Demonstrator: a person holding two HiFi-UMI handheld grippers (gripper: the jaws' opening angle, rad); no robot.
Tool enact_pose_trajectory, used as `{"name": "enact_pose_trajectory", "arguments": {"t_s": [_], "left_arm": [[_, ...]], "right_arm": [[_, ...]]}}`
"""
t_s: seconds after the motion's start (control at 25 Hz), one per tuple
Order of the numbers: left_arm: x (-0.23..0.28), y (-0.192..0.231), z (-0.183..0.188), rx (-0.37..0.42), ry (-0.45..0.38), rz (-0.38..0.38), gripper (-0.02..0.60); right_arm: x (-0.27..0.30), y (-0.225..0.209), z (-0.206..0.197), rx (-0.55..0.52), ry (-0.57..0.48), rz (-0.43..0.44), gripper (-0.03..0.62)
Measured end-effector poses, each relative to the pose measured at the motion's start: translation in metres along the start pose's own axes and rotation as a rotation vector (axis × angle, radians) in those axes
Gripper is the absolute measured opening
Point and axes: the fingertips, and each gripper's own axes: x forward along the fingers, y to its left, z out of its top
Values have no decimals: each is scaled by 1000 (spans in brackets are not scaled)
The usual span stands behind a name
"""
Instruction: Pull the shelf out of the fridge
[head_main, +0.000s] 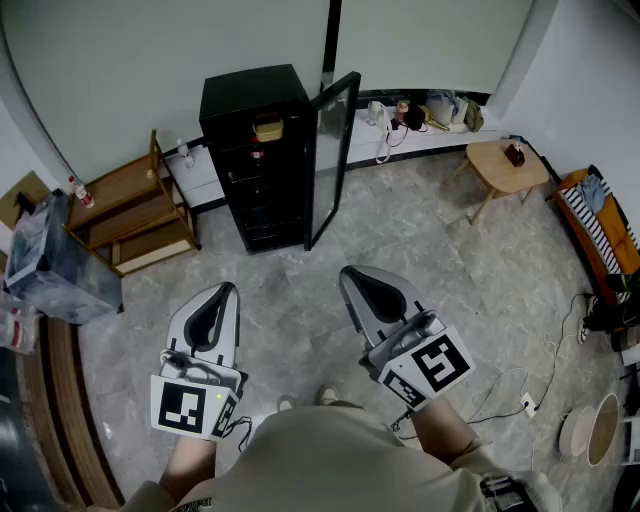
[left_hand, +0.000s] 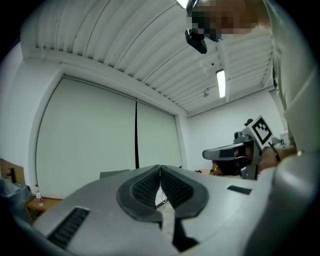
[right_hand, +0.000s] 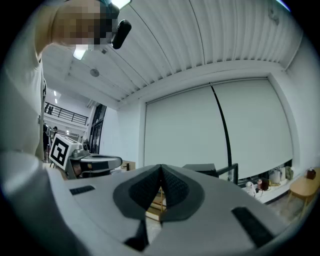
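Left gripper (head_main: 229, 290) and right gripper (head_main: 350, 272) hung closed and empty, grey tiled floor (head_main: 430, 250) lay beneath, black fridge (head_main: 255, 150) stood open ahead.

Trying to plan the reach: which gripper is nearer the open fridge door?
Right. The right gripper hangs short of the fridge door, slightly to its right; the left gripper is farther off, to the door's left.

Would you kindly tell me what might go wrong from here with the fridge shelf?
A yellowish item sits near the top inside the fridge; pulling what it rests on might tip it out. The open door stands close beside the opening, so the right gripper could bump it. Both the left gripper and the right are shut; jaws must open first.
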Motion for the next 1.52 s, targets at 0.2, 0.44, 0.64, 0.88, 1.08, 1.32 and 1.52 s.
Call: {"name": "enact_pose_trajectory", "arguments": {"t_s": [0.2, 0.44, 0.64, 0.88, 1.08, 1.32, 1.52], "left_arm": [[3, -1, 3, -21, 1, 14, 8], [10, -14, -1, -31, 20, 24, 8], [20, -28, -7, -55, 33, 28, 8], [31, -57, -9, 0, 44, 41, 8], [39, -74, -8, 3, 49, 52, 8], [44, -87, -12, -5, 63, 39, 8], [57, -87, -10, 20, 64, 25, 8]], "right_arm": [[-7, -12, 6, 30, -35, -17, -5], [-19, -28, 1, 34, -25, -18, -5], [-27, -46, -14, 46, 4, -17, -5], [-42, -63, -26, 54, 11, 11, -5], [-51, -75, -27, 86, 1, 24, -5], [-52, -87, -31, 125, -23, 21, -5], [-42, -104, -28, 174, -54, -16, -3]]}}
